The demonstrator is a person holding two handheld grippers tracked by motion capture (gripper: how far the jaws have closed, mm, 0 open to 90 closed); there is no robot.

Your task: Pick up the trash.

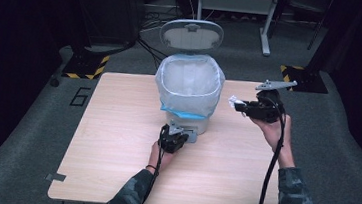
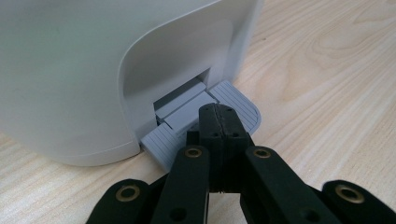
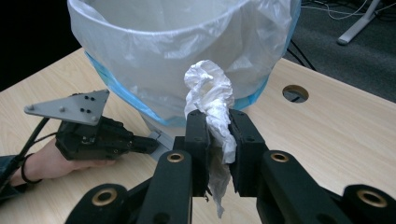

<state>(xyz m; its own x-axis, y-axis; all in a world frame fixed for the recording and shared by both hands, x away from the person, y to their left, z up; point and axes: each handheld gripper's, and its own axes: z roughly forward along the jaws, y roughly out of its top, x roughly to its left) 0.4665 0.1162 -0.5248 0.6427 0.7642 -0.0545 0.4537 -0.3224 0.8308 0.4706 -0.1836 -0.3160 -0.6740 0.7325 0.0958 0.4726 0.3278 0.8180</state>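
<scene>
White tissue point(image 3: 210, 100) pinched in right hand-held gripper point(image 3: 218, 135); left hand-held gripper point(image 2: 219, 122), pressed together, holds pedal point(image 2: 233, 100) down. Lift over bin point(image 1: 188, 90) rim before releasing.

A light wooden table point(image 1: 115, 141) is set on a grey carpeted floor point(image 1: 20, 132). A round cable hole point(image 3: 295, 93) is cut into the tabletop. Yellow-and-black hazard tape point(image 1: 86, 66) is seen on dark bases at both far sides. A white metal frame point(image 1: 266, 35) stands beyond, with cables point(image 1: 149, 43) laid across the floor. The surroundings are left dark, and the table is lit from above.
</scene>
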